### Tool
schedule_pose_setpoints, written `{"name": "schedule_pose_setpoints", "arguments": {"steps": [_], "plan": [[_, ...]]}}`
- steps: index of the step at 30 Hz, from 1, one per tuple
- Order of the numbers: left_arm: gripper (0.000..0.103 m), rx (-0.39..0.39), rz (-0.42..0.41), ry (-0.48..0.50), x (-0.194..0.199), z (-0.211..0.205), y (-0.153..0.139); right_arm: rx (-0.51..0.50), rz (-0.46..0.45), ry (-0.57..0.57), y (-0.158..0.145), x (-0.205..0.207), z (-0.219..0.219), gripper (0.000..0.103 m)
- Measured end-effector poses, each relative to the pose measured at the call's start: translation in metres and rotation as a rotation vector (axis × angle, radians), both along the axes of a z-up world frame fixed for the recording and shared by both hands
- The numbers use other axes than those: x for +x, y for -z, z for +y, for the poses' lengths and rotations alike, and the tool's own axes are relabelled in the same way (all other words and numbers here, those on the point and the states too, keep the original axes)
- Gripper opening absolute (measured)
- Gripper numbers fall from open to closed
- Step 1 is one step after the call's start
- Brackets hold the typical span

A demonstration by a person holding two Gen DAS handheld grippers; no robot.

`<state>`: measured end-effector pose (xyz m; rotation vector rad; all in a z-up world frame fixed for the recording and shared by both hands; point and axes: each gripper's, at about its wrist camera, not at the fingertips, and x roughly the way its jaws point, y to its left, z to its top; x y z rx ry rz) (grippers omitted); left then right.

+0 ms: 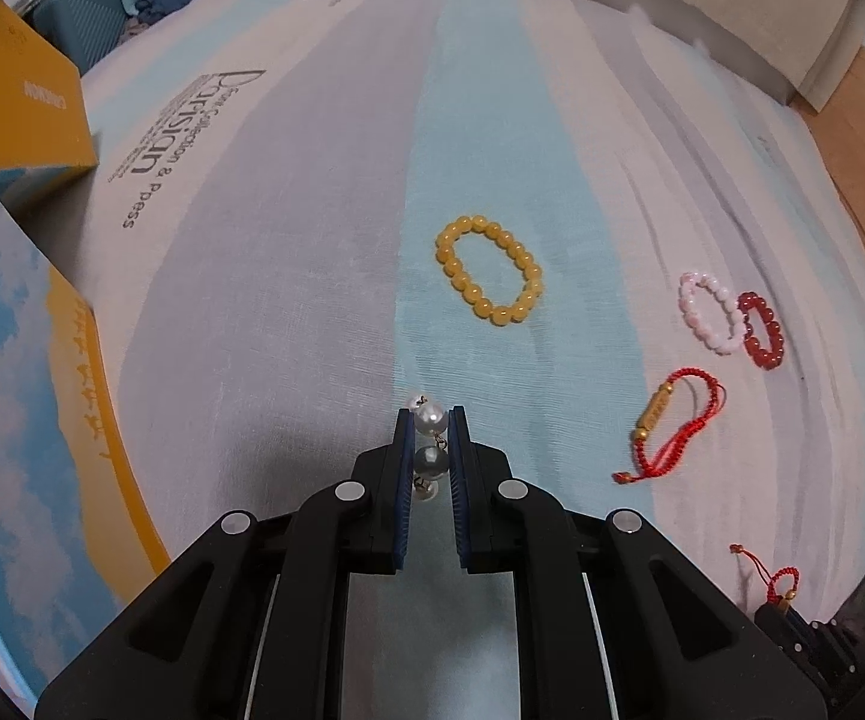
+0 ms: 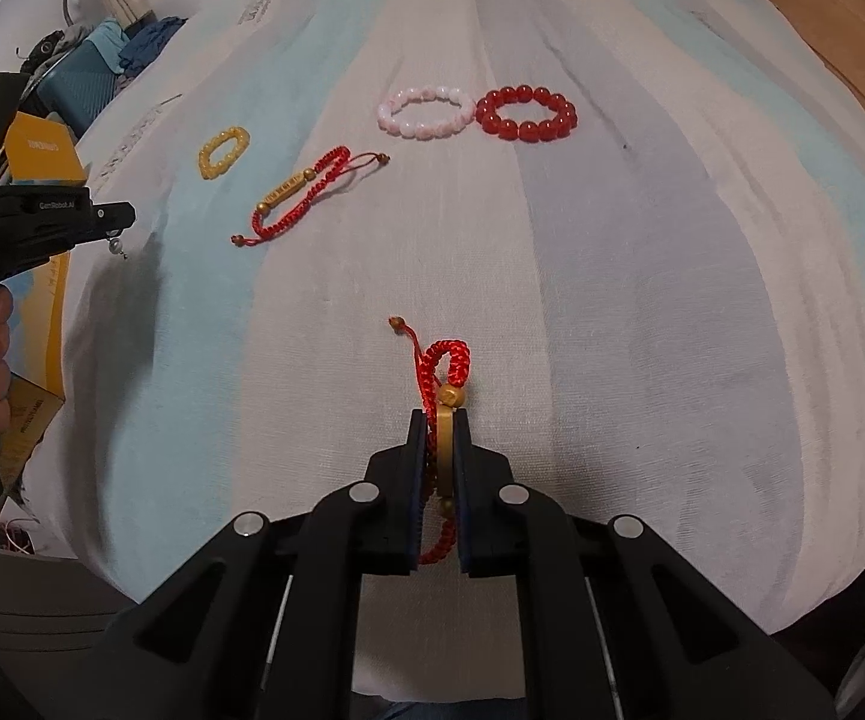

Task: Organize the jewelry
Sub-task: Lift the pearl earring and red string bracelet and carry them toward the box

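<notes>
Left gripper: jaws clamped on a pearl strand, lifted above the bed. On the sheet: yellow bracelet, pink bracelet, red bracelet. Right gripper: jaws pinching a red cord bracelet.
</notes>
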<state>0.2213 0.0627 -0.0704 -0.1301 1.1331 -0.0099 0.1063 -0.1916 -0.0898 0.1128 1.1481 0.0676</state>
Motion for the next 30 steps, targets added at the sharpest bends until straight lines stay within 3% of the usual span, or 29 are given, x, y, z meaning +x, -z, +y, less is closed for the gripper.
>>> {"name": "schedule_pose_setpoints", "arguments": {"steps": [14, 30], "plan": [[0.010, -0.061, 0.008, 0.013, -0.032, -0.008, -0.018, 0.004, -0.042, -0.014, -0.024, -0.008, 0.007, 0.007], [0.010, -0.029, -0.023, 0.055, -0.065, -0.008, -0.054, -0.021, -0.105, -0.029, -0.062, -0.010, 0.027, 0.007]]}}
